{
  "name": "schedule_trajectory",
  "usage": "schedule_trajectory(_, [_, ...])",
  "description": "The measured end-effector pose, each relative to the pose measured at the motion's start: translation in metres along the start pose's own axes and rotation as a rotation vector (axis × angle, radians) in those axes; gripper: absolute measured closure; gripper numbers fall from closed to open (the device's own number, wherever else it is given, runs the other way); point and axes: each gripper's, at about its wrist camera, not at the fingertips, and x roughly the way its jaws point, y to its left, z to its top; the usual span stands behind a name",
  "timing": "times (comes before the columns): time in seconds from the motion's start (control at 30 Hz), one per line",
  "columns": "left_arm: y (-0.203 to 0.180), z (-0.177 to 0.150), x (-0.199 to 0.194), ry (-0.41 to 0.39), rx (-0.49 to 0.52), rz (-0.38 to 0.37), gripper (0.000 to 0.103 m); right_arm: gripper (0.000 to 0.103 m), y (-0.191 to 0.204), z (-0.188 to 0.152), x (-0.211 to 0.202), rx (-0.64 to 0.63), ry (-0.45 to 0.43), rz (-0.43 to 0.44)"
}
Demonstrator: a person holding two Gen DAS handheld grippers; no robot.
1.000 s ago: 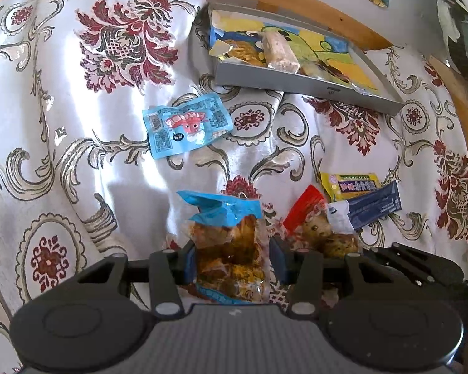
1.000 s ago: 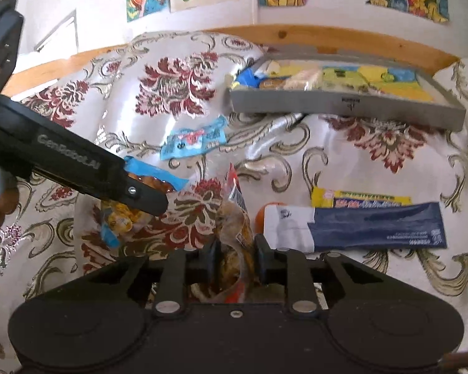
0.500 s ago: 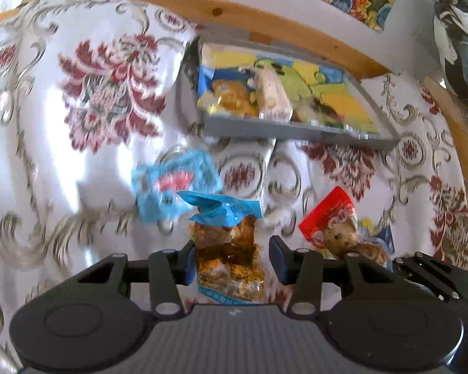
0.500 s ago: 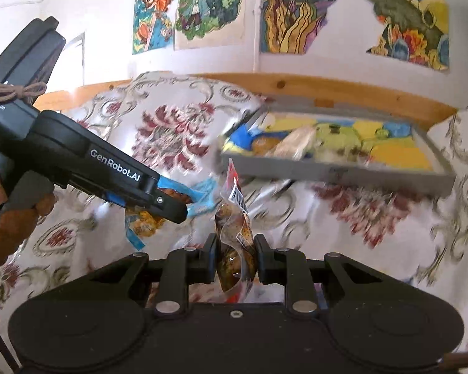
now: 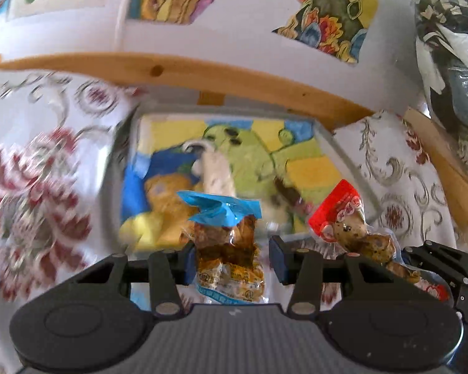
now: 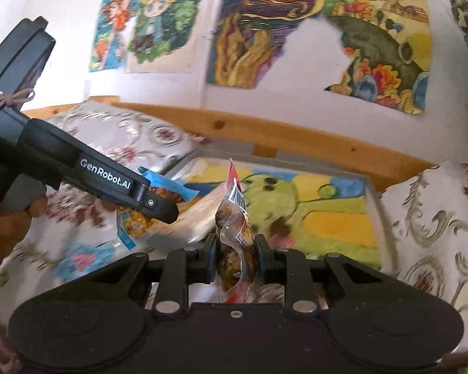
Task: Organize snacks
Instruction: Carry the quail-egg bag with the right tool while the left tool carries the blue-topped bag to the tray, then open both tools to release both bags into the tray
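My left gripper [image 5: 232, 260] is shut on a clear snack pack with a blue top [image 5: 227, 243], held in the air just before the near wall of the grey tray [image 5: 340, 152]. My right gripper [image 6: 235, 252] is shut on a clear pack with a red top [image 6: 234, 218], also in front of the tray [image 6: 376, 205]. The left wrist view shows the red-topped pack [image 5: 343, 221] at the right, level with the blue one. In the right wrist view the left gripper [image 6: 159, 207] and its blue-topped pack [image 6: 131, 222] sit to the left, held by a hand [image 6: 3, 218].
The tray has a bright cartoon lining and holds a white bar [image 5: 215, 171] and an orange pack [image 5: 165, 187]. It rests on a floral cloth [image 5: 31, 187] against a wooden rail [image 5: 234, 81]. A small blue packet [image 6: 78, 258] lies on the cloth. A patterned bag [image 5: 446, 46] hangs right.
Both grippers have risen off the cloth and moved forward to the tray, each carrying its pack. The snacks left on the cloth have dropped out of the left wrist view.
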Motion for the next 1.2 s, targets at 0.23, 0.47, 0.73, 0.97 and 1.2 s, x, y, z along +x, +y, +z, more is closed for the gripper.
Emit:
schedule_trajectory(0.23, [-0.020, 0.037, 0.045, -0.002, 0.024, 0.000, 0.053, 0.078, -0.035, 0.018, 0.042, 0.024, -0.019, -0.092])
schedule_trajectory(0.47, [-0.026, 0.050, 0.084, 0.015, 0.035, 0.014, 0.053, 0.077, -0.062, 0.019, 0.077, 0.036, 0.014, -0.157])
schedule_trajectory(0.73, [-0.029, 0.054, 0.111, 0.035, 0.052, 0.038, 0.053, 0.077, -0.073, 0.004, 0.097, 0.062, 0.058, -0.161])
schedule_trajectory(0.97, [-0.039, 0.055, 0.121, 0.044, 0.072, 0.044, 0.053, 0.077, -0.076, 0.002, 0.096, 0.083, 0.042, -0.161])
schedule_trajectory(1.2, [-0.039, 0.055, 0.122, 0.067, 0.054, 0.072, 0.042, 0.056, -0.081, 0.001, 0.090, 0.103, 0.020, -0.183])
